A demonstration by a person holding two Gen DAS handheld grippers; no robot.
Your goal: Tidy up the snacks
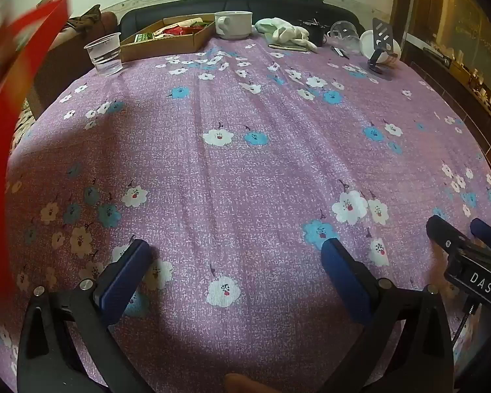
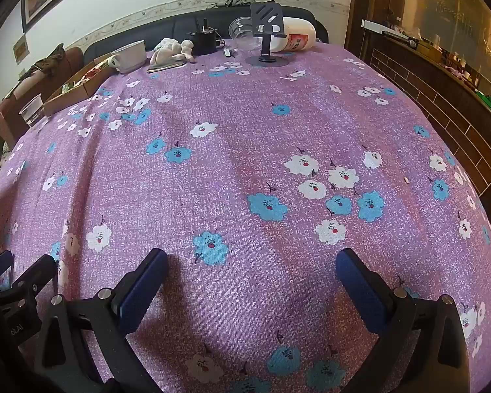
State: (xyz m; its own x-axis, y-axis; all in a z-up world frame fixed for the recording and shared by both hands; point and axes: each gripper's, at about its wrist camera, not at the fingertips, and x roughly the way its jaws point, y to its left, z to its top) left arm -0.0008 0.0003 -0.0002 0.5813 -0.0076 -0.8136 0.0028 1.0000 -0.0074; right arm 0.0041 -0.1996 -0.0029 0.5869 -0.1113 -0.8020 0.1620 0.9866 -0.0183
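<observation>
Both grippers wide open, empty: left gripper (image 1: 235, 262), right gripper (image 2: 250, 271) over bare cloth. Snacks in cardboard box (image 1: 167, 44), upper left of frame. Risk: reaching there could tip water cup (image 1: 104, 54) just beside box.

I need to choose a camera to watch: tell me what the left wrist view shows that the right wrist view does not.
Left wrist only: a blurred red packet at the left edge, and packets visible inside the cardboard box.
Right wrist only: the white bottle lying behind the phone stand.
Both: the floral tablecloth, white mug, clear plastic cup, and each view's own open, empty tongs.
</observation>
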